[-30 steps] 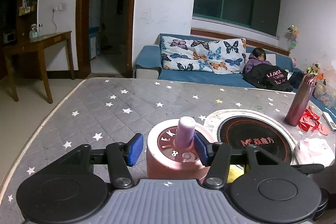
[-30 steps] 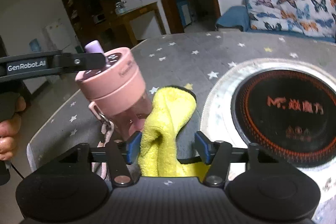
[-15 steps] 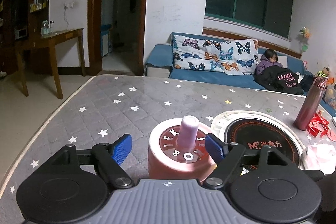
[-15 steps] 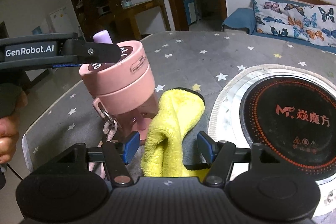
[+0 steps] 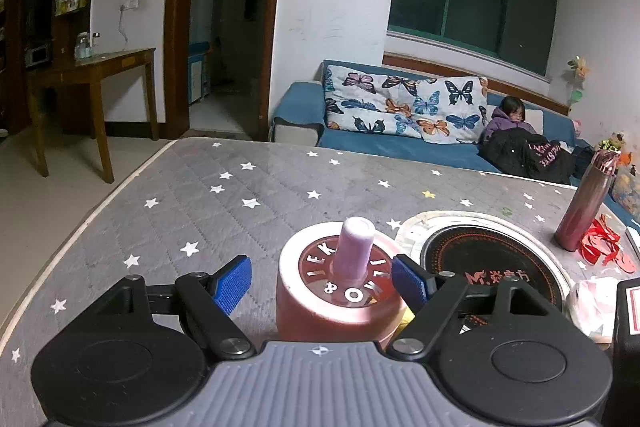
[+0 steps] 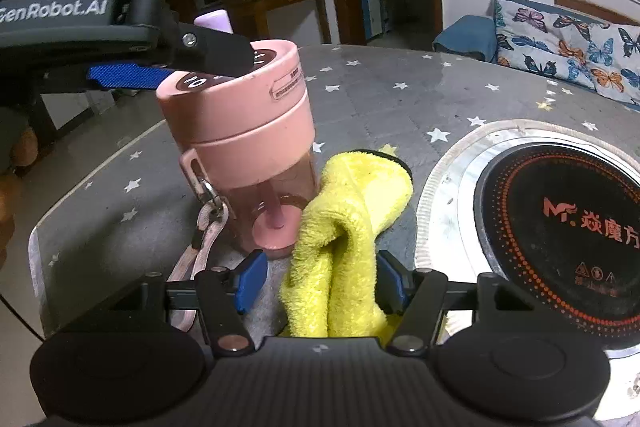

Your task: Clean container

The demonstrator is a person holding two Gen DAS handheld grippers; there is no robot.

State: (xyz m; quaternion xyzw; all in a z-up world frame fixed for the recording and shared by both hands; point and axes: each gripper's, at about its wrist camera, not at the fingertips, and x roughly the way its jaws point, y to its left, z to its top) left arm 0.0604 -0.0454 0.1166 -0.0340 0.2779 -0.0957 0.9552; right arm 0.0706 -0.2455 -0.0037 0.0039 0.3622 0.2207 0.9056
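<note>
A pink cup (image 5: 340,307) with a lilac spout stands on the grey star-patterned table (image 5: 240,195). My left gripper (image 5: 320,279) is open at lid height; its left pad stands clear of the lid and its right pad is at the rim. From the right wrist, the cup (image 6: 240,123) shows a clear lower body, a strap and the left gripper (image 6: 180,63) reaching over its lid. A yellow cloth (image 6: 344,227) leans against the cup's base. My right gripper (image 6: 320,281) is open low on the table, the cloth lying between its fingers against the right one.
A round black induction hob (image 5: 492,267) is set into the table right of the cup. Beyond it stand a metallic pink bottle (image 5: 584,207), red scraps (image 5: 608,251) and a white crumpled bag (image 5: 592,303). The table edge curves along the left. A person sits on the sofa behind.
My left gripper's fingers have spread apart, away from the cup's lid. The right gripper has drawn back a little, with the cloth still between its fingers.
</note>
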